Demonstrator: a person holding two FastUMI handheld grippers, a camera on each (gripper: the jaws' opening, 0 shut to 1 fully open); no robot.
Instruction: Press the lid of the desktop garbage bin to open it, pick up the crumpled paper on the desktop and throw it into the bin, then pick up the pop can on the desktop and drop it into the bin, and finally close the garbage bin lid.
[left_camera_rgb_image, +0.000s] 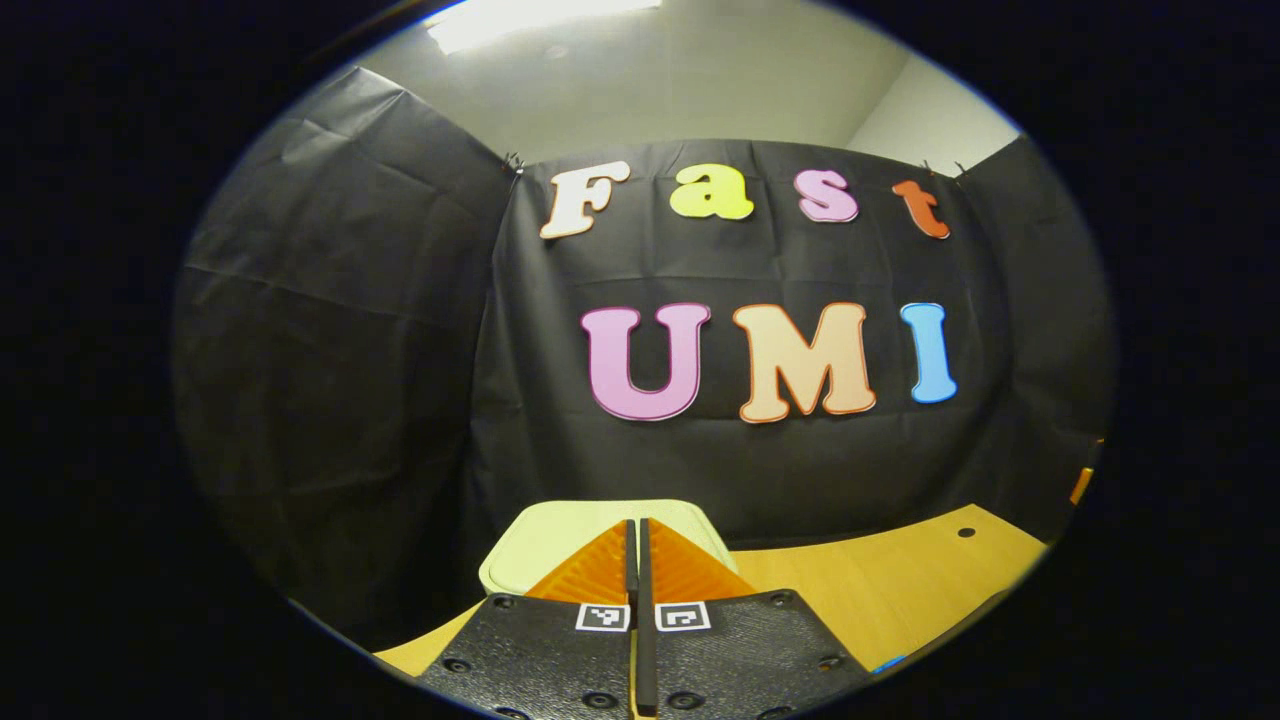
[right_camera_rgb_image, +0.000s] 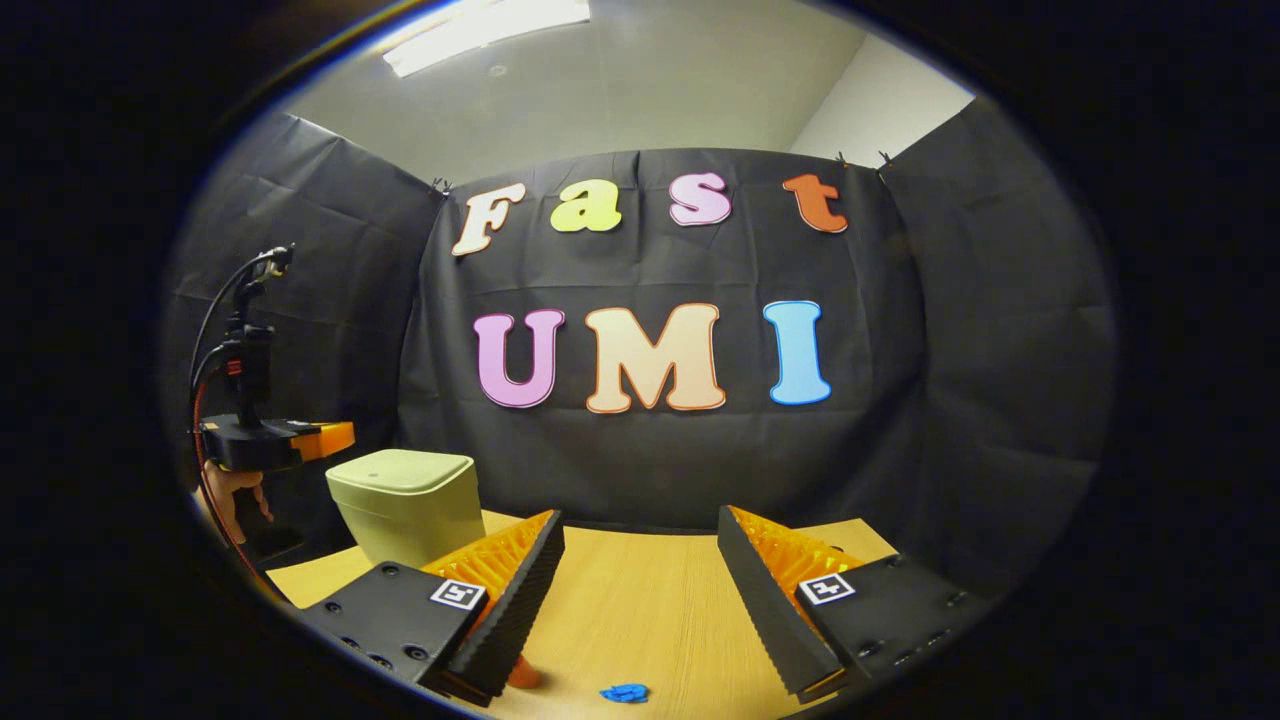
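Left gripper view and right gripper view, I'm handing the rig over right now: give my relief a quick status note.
Left gripper: shut, empty, held just above the bin, beside its lid.
Right gripper: open, empty, low over the wooden table.
Lid looks closed. Whether paper and can are already inside cannot be told. A small blue scrap lies on the table near the right gripper.

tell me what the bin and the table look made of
The bin looks like moulded plastic: pale green, smooth matt skin, rounded corners, lid seam near the top. The table looks like wood or wood-look laminate: light tan with fine straight grain and a slight sheen; which one, the views leave open.
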